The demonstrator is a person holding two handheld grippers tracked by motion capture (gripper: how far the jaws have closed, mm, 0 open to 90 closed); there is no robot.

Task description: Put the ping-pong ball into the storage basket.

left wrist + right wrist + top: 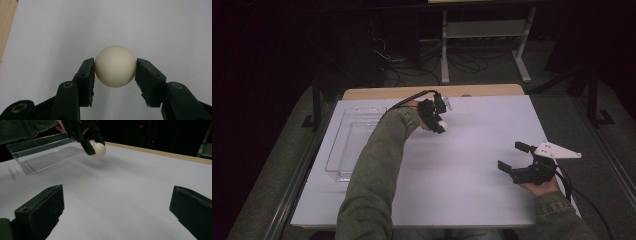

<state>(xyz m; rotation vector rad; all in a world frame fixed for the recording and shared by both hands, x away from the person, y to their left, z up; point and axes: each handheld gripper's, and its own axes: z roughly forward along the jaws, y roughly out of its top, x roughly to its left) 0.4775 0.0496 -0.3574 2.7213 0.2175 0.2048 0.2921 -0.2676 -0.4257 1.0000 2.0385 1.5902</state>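
My left gripper [439, 123] is above the far middle of the table [472, 200], with the ball [115, 66] between its two jaws and off the surface, and the tray [343, 145] lies on the table just to the left of it, near the left edge. My right gripper [513, 157] is at the near right part of the table, well apart from the ball and the tray, and nothing lies between its jaws.
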